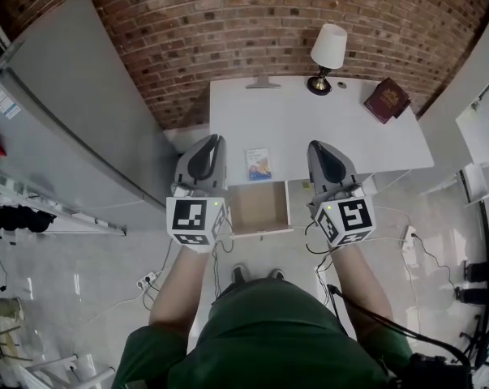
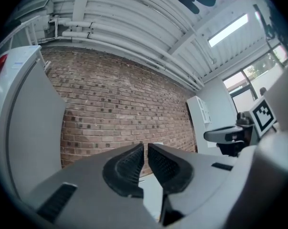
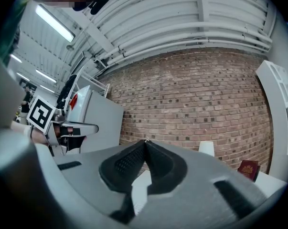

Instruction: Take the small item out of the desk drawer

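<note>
In the head view, the drawer (image 1: 260,209) of the white desk (image 1: 333,136) stands pulled out toward us, and we see only its bare tan bottom. The small item (image 1: 259,164), a flat bluish packet, lies on the desk top just behind the open drawer, so we judge that the taking out is done. The left gripper (image 1: 215,141) and the right gripper (image 1: 315,146) are held up on either side of the drawer, both pointing to the wall and touching nothing. We read this as a resting pose, not a reach. A lamp (image 1: 326,55) and a dark red book (image 1: 388,100) stand far back on the desk, well apart from the item.

In the left gripper view, the jaws are almost together with only a thin slit between the pads, and nothing is in it. This gripper looks at the brick wall (image 2: 124,113), not at the desk.

In the right gripper view, the jaws meet at their tips and hold nothing. The lamp and the book show beyond them.
</note>
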Demonstrator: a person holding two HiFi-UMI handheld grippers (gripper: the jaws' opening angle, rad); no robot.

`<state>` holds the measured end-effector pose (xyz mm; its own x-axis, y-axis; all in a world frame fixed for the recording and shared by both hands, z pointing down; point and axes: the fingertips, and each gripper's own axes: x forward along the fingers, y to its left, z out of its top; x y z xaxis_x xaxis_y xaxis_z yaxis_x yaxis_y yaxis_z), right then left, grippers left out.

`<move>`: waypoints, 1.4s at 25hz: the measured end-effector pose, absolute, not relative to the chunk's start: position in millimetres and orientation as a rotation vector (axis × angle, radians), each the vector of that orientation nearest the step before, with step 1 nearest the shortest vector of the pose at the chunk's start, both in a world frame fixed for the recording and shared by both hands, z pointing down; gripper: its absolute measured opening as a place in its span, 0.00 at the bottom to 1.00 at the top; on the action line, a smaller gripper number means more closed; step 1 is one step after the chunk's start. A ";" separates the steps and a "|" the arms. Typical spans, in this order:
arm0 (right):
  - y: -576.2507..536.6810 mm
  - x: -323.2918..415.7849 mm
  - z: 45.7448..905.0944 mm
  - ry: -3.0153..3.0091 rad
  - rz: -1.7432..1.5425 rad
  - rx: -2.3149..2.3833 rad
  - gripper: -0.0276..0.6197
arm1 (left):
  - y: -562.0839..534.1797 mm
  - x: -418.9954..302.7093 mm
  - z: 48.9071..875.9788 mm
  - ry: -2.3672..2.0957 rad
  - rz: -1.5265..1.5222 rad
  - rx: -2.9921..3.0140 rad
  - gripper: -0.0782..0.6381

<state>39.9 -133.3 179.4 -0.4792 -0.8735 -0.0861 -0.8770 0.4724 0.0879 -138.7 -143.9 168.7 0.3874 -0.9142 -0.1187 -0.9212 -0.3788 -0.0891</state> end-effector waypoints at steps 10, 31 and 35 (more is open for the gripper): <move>-141.5 44.0 181.4 2.653 0.174 -1.616 0.05 | -150.2 -144.5 169.4 1.652 0.057 -2.490 0.14; -147.1 40.7 192.7 2.671 0.154 -1.623 0.05 | -163.4 -161.2 174.9 1.677 0.051 -2.489 0.14; -149.0 38.8 194.9 2.678 0.151 -1.627 0.04 | -165.5 -163.4 179.0 1.682 0.048 -2.501 0.14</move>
